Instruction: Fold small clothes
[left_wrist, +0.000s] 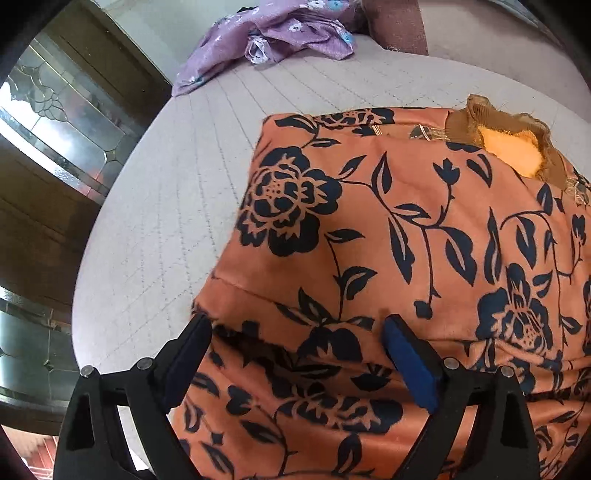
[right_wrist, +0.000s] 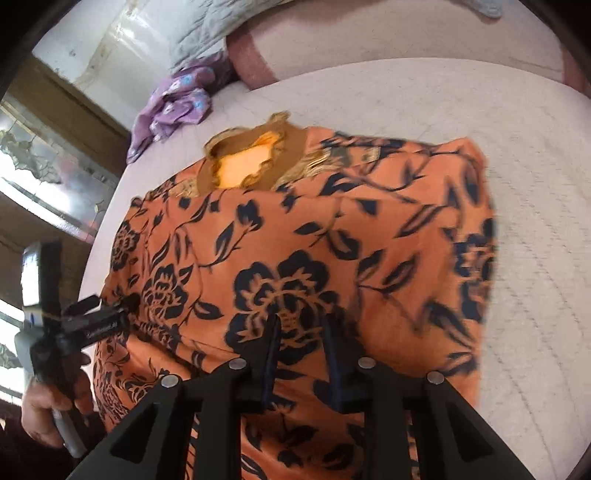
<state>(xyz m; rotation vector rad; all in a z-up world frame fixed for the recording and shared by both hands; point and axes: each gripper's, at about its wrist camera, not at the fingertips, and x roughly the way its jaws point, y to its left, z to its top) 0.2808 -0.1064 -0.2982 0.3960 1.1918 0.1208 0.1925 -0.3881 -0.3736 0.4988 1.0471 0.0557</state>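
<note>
An orange garment with dark blue flowers (left_wrist: 406, 229) lies on the pale quilted bed (left_wrist: 166, 221), its brown ruffled collar (left_wrist: 517, 140) at the far end. My left gripper (left_wrist: 295, 328) is open, its jaws wide apart over the garment's near left edge, where a fold lies. In the right wrist view the garment (right_wrist: 314, 240) fills the middle, collar (right_wrist: 255, 158) at the top. My right gripper (right_wrist: 301, 321) has its jaws partly apart, with cloth of the near hem between them. The left gripper (right_wrist: 122, 306) shows at the garment's left edge.
A purple flowered garment (left_wrist: 280, 33) lies crumpled at the far side of the bed, also in the right wrist view (right_wrist: 173, 107). A reddish pillow (right_wrist: 251, 66) lies behind it. A dark wooden door with patterned glass (left_wrist: 55, 122) stands left of the bed.
</note>
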